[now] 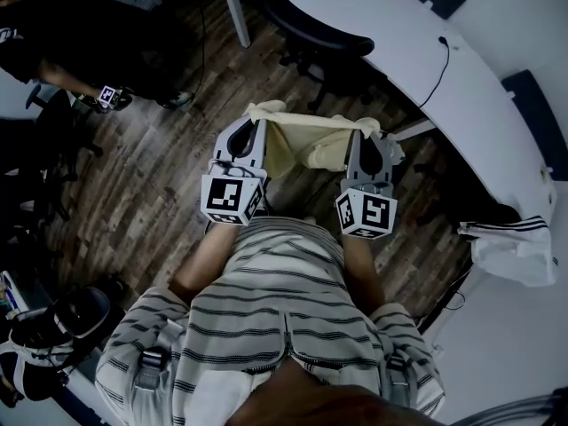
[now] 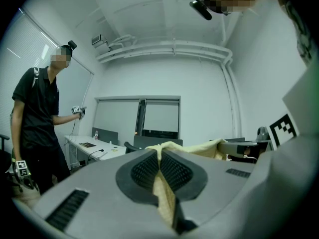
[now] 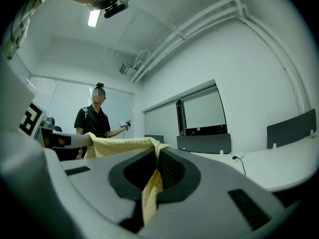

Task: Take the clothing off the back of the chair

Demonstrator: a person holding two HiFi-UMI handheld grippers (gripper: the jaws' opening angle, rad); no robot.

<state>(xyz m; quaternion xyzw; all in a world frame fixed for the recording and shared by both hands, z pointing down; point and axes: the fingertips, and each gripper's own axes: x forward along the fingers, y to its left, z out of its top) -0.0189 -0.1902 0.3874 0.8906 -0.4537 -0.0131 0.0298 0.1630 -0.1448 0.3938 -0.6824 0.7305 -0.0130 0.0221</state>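
A pale yellow garment [image 1: 311, 142] hangs stretched between my two grippers, above the wood floor. In the head view my left gripper [image 1: 256, 121] is shut on the garment's left corner and my right gripper [image 1: 367, 133] is shut on its right corner. The black office chair [image 1: 315, 27] stands just beyond the cloth, apart from it. The left gripper view shows the cloth [image 2: 197, 148] pinched between the dark pads of my left gripper [image 2: 160, 157]. In the right gripper view the fabric [image 3: 119, 144] runs from my right gripper [image 3: 156, 157] toward the other one.
A long white curved desk [image 1: 484, 114] with a cable [image 1: 441, 65] runs along the right. A white striped item [image 1: 515, 248] lies at the right edge. A person in black [image 1: 53, 34] stands upper left. Dark chairs [image 1: 44, 149] and gear [image 1: 53, 331] crowd the left.
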